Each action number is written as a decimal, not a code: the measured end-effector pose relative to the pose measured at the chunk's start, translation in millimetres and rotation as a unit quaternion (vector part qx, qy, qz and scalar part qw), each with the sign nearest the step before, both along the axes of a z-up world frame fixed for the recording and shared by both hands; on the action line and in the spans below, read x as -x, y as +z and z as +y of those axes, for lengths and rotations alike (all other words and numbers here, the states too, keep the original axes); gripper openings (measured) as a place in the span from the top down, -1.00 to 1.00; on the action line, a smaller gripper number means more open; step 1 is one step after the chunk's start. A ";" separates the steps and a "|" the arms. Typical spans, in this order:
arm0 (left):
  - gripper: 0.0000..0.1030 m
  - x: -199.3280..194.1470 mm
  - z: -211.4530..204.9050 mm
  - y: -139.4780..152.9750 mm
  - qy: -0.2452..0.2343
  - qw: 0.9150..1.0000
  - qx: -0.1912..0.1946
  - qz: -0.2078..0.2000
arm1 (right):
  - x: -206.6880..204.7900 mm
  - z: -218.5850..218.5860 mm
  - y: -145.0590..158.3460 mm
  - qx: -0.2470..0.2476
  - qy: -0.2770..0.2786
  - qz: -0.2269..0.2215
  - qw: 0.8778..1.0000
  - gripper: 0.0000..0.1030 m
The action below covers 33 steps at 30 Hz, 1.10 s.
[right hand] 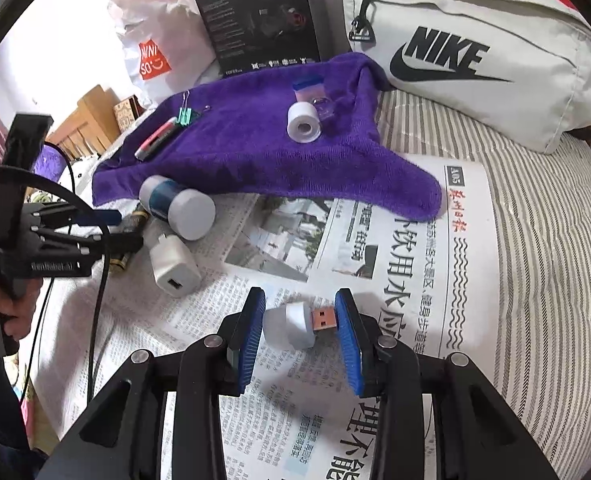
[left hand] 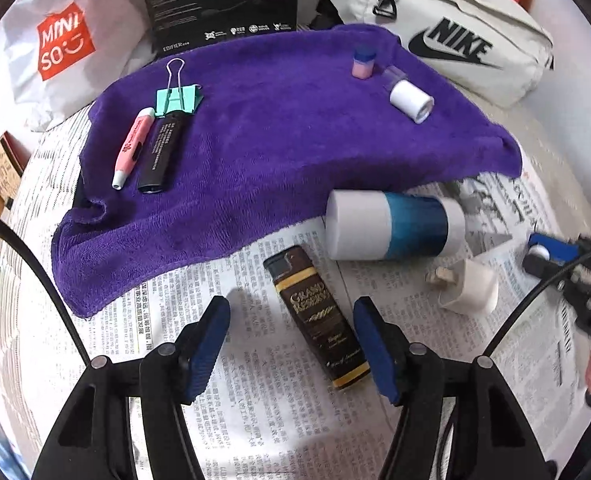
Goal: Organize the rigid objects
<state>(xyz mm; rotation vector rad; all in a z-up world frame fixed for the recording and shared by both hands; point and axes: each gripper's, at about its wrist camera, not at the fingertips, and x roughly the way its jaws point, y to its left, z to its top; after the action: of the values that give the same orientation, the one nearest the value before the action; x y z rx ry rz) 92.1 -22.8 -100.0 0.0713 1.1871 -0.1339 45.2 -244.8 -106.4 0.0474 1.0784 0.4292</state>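
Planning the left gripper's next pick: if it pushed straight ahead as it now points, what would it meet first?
Probably the brown rectangular lighter, lying on the newspaper between the open left gripper fingers. Beyond it lies the white-and-blue cylindrical bottle; depth is uncertain.

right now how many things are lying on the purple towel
6: pink pen and black marker side by side at its left, green binder clip behind them, pink eraser, clear cap and white tape roll at the right. Folds may hide more.
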 end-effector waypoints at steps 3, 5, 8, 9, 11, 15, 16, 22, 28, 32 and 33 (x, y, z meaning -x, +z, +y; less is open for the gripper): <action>-0.21 -2.7 -2.8 2.3 -0.005 1.000 0.021 -0.001 | 3.4 2.8 0.9 0.013 0.004 -0.006 1.000 0.29; -0.21 -4.9 -7.0 3.4 -0.009 1.000 0.021 -0.001 | 5.7 5.1 0.9 0.023 0.008 -0.014 1.000 0.29; -0.21 -8.8 -11.2 2.0 -0.009 1.000 0.024 0.002 | 8.8 8.5 -1.1 0.036 0.013 -0.026 0.999 0.29; -0.21 -10.3 -11.7 0.4 -0.007 1.000 0.027 0.004 | 8.6 9.1 -1.1 0.038 0.012 -0.027 0.999 0.30; -0.21 -13.1 -12.7 -2.0 -0.003 1.000 0.028 0.003 | 9.4 10.9 -1.1 0.045 0.015 -0.031 0.998 0.30; -0.21 -14.5 -14.8 -3.1 -0.012 1.000 0.012 0.001 | 9.7 10.6 -1.3 0.047 0.021 -0.034 0.998 0.30; -0.21 -13.3 -14.9 -4.0 -0.017 1.000 -0.004 0.000 | 9.7 10.5 -1.3 0.047 0.022 -0.034 0.998 0.30; -0.25 1.3 8.2 -2.5 -0.013 1.000 -0.014 -0.009 | 12.9 12.0 -2.7 0.053 0.023 -0.049 0.997 0.29; 0.02 3.1 6.6 -0.9 -0.031 0.999 -0.013 -0.019 | 14.7 13.0 -3.5 0.056 0.025 -0.057 0.996 0.29; 0.52 8.7 -1.4 1.2 -0.061 0.998 -0.007 -0.028 | 15.1 13.2 -3.6 0.057 0.026 -0.058 0.996 0.29; 0.52 10.2 -2.6 1.4 -0.065 0.997 -0.009 -0.027 | 15.2 13.2 -3.8 0.057 0.026 -0.057 0.996 0.29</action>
<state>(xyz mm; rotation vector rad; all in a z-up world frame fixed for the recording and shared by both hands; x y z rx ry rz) 81.9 -25.4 -98.6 0.1670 1.1290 -0.2331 29.9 -231.6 -110.3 -0.1046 0.9910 0.4120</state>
